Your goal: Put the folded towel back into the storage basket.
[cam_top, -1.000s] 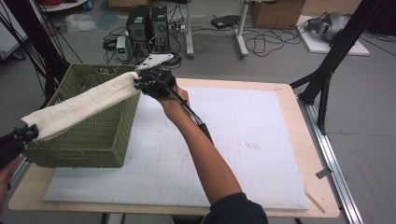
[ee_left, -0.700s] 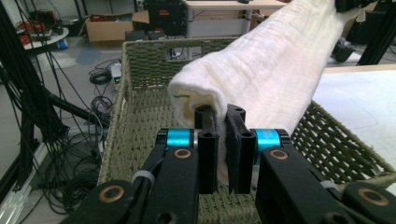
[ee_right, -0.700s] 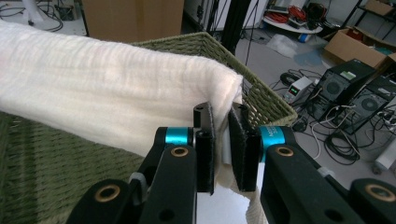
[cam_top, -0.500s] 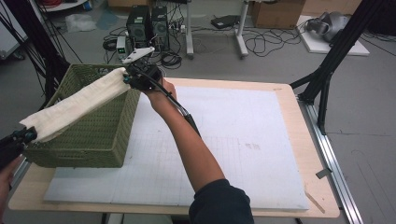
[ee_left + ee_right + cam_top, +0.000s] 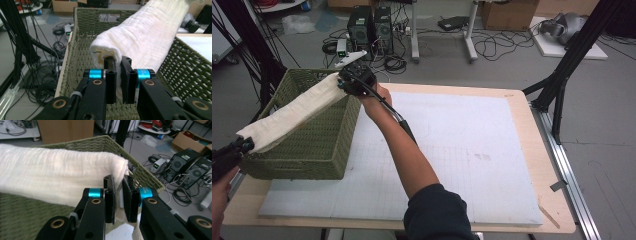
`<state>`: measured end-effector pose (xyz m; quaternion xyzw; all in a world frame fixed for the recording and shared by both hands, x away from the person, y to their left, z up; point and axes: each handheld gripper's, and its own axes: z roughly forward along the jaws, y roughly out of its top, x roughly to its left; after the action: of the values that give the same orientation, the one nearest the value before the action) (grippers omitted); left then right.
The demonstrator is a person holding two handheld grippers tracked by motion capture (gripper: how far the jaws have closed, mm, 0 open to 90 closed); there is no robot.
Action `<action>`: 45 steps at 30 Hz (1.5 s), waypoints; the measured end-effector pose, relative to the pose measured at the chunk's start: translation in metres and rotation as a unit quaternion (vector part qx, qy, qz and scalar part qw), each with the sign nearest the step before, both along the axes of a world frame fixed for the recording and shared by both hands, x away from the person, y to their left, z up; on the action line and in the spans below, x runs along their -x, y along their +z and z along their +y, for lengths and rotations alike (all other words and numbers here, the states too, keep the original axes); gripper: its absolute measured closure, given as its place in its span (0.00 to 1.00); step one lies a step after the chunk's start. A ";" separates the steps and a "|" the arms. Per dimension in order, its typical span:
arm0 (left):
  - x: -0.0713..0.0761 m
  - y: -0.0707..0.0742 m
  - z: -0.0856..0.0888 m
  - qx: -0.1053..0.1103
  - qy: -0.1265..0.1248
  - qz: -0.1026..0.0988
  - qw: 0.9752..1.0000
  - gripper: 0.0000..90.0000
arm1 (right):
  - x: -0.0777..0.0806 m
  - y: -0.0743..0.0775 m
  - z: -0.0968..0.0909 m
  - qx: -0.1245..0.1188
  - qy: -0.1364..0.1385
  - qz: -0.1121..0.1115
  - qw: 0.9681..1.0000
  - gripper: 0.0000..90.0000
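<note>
A folded cream towel (image 5: 294, 112) hangs stretched between my two grippers, slanting over the green woven basket (image 5: 319, 145) at the table's left. My right gripper (image 5: 346, 82) is shut on the towel's far end above the basket's back right corner. My left gripper (image 5: 243, 146) is shut on the near end at the basket's front left. In the left gripper view the towel (image 5: 147, 35) runs away over the basket's inside (image 5: 82, 50), pinched at my left gripper (image 5: 119, 75). The right gripper view has my right gripper (image 5: 119, 192) pinching the towel's corner (image 5: 62, 175) over the basket rim (image 5: 140, 173).
A white gridded mat (image 5: 462, 150) covers the wooden table (image 5: 539, 145) to the right of the basket. Beyond the table's far edge lie computer towers (image 5: 371, 25), cables and black stand legs (image 5: 562, 75) on the floor.
My right gripper has carried the towel's far end leftward, from over the mat to above the basket's back corner. The left gripper has sunk a little with the near end.
</note>
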<state>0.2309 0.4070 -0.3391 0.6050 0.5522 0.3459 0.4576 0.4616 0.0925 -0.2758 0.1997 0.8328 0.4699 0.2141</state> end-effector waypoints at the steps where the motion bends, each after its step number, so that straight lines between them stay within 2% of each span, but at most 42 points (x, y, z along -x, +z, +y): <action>1: -0.002 -0.002 0.000 -0.003 0.002 0.003 1.000 0.93 | -0.002 -0.001 0.004 0.001 -0.003 -0.003 1.000 0.91; 4: -0.006 -0.005 0.002 0.000 0.008 0.010 1.000 0.92 | -0.008 -0.007 0.014 0.010 -0.010 -0.003 1.000 0.91; 5: -0.007 -0.006 0.002 -0.001 0.008 0.016 1.000 0.91 | -0.010 -0.010 0.018 0.015 -0.014 -0.003 1.000 0.89; 6: -0.009 -0.008 0.002 -0.003 0.005 0.024 1.000 0.85 | -0.012 -0.013 0.021 0.020 -0.019 -0.004 1.000 0.84; 8: -0.010 -0.011 0.000 -0.004 0.010 0.030 1.000 0.57 | -0.016 -0.021 0.026 0.034 -0.032 -0.012 0.999 0.71; 9: -0.007 -0.011 -0.001 -0.009 0.012 0.024 1.000 0.49 | -0.017 -0.024 0.027 0.035 -0.039 -0.010 0.999 0.70; 12: 0.002 -0.005 -0.001 -0.014 0.019 -0.004 1.000 0.48 | -0.018 -0.027 0.026 0.036 -0.035 -0.003 0.999 0.65; 14: 0.006 -0.001 -0.001 -0.012 0.019 -0.015 1.000 0.47 | -0.017 -0.026 0.023 0.033 -0.032 -0.004 0.999 0.65; 18: 0.010 0.001 -0.001 -0.012 0.020 -0.021 1.000 0.48 | -0.013 -0.023 0.015 0.030 -0.031 -0.009 0.999 0.64; 22: 0.011 0.001 -0.002 -0.002 0.018 -0.022 1.000 0.48 | -0.009 -0.015 0.003 0.028 -0.028 -0.017 0.999 0.63; 26: 0.011 0.003 -0.008 0.005 0.006 -0.029 1.000 0.48 | -0.005 -0.003 -0.014 0.025 -0.023 -0.024 0.999 0.62; 29: 0.009 0.006 -0.014 0.018 -0.016 -0.041 0.999 0.47 | -0.002 0.005 -0.032 0.011 -0.019 -0.023 0.999 0.56; 31: 0.007 0.006 -0.019 0.028 -0.034 -0.048 0.998 0.43 | 0.000 0.008 -0.045 0.007 -0.015 -0.016 1.000 0.52; 34: 0.004 0.007 -0.027 0.052 -0.056 -0.058 0.995 0.36 | 0.004 0.010 -0.064 0.010 -0.010 -0.012 1.000 0.46; 36: 0.002 0.008 -0.035 0.056 -0.064 -0.066 0.994 0.31 | 0.008 0.011 -0.077 0.012 -0.008 -0.011 1.000 0.42; 38: 0.000 0.010 -0.045 0.054 -0.068 -0.074 0.994 0.21 | 0.012 0.011 -0.092 0.009 -0.014 -0.014 1.000 0.33; 41: -0.005 0.011 -0.062 0.050 -0.097 -0.074 0.991 0.20 | 0.018 0.010 -0.117 0.000 -0.017 -0.012 1.000 0.28; 45: -0.013 0.010 -0.089 0.050 -0.139 -0.074 0.986 0.21 | 0.028 0.002 -0.154 -0.008 -0.034 -0.008 0.999 0.24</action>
<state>0.2443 0.3178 -0.3290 0.6248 0.4443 0.2948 0.5703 0.4334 -0.0615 -0.2735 0.2252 0.8202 0.4704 0.2352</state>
